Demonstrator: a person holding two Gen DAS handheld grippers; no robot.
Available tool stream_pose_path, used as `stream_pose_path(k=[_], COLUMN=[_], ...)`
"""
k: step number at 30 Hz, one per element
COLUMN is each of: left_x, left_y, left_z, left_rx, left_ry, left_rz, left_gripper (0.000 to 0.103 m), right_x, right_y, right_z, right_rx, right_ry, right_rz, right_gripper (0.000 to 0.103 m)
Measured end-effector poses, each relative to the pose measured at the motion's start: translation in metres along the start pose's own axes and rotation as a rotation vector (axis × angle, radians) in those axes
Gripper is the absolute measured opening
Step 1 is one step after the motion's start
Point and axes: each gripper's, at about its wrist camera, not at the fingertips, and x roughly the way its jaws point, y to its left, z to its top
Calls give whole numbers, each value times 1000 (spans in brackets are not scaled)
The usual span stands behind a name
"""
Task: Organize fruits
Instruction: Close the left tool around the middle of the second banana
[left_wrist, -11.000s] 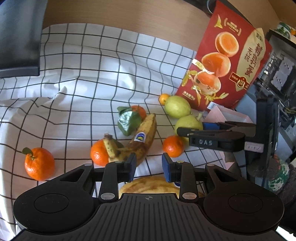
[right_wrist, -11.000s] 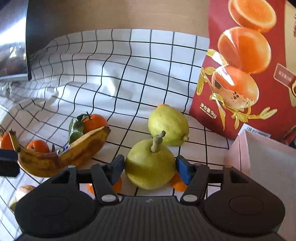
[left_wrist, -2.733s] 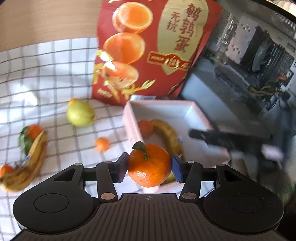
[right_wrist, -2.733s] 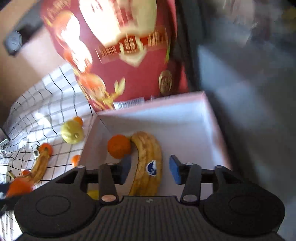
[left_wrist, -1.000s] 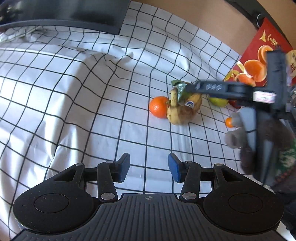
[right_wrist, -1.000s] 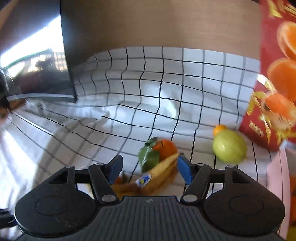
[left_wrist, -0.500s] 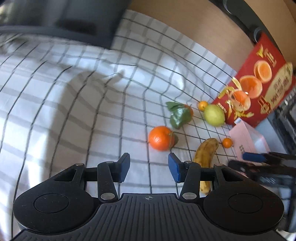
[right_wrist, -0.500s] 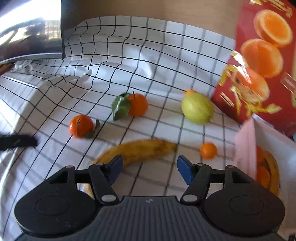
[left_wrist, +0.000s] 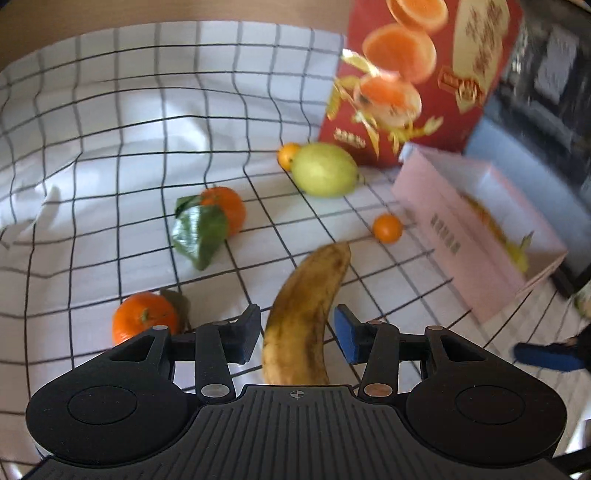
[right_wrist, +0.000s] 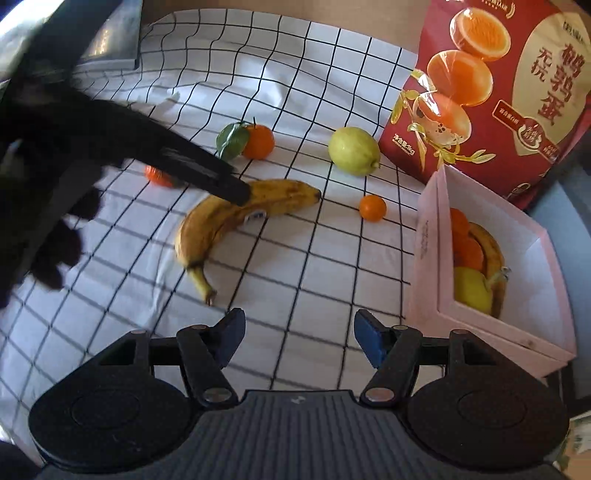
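A spotted yellow banana (left_wrist: 301, 314) lies on a white cloth with a black grid (left_wrist: 110, 147), and the left gripper (left_wrist: 295, 334) sits around its thick middle, one finger on each side. The jaws are spread wider than the fruit, with a sliver of cloth showing on both sides, so nothing is gripped. From the right wrist view, the same banana (right_wrist: 236, 218) curves across the cloth with its stem pointing toward the camera, and one dark finger of the left gripper (right_wrist: 207, 173) reaches down across it from the left. The right gripper (right_wrist: 299, 338) hangs over bare cloth, wide open and empty, well apart from the banana's stem end. Loose on the cloth beyond the banana are a leafy tangerine (right_wrist: 258, 142), a green pear (right_wrist: 354, 150), a tiny orange (right_wrist: 373, 208) and another tangerine (left_wrist: 142, 321) just beside the left finger. To the right stands a pink box (right_wrist: 428, 258) that holds a second banana, tangerines and a yellow fruit. A red bag printed with eggs (right_wrist: 498, 92) stands behind the box.
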Motion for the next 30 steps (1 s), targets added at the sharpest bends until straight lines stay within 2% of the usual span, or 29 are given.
stream_pose_path(k=[11, 14, 20, 30], left_x=[14, 11, -10, -40], left_y=[-8, -9, 2, 7], left_z=[-1, -7, -24, -48], left_rx=[5, 10, -81, -177], left_ry=[58, 50, 37, 50], left_rz=[71, 84, 54, 66], left_gripper=[46, 44, 42, 41], right_x=[-1, -1, 0, 23], right_y=[-20, -20, -16, -1], right_z=[-35, -40, -43, -30], right_rx=[69, 60, 17, -40], right_ry=[50, 55, 42, 11], right_rz=[-41, -40, -23, 62], right_gripper=[66, 66, 67, 67])
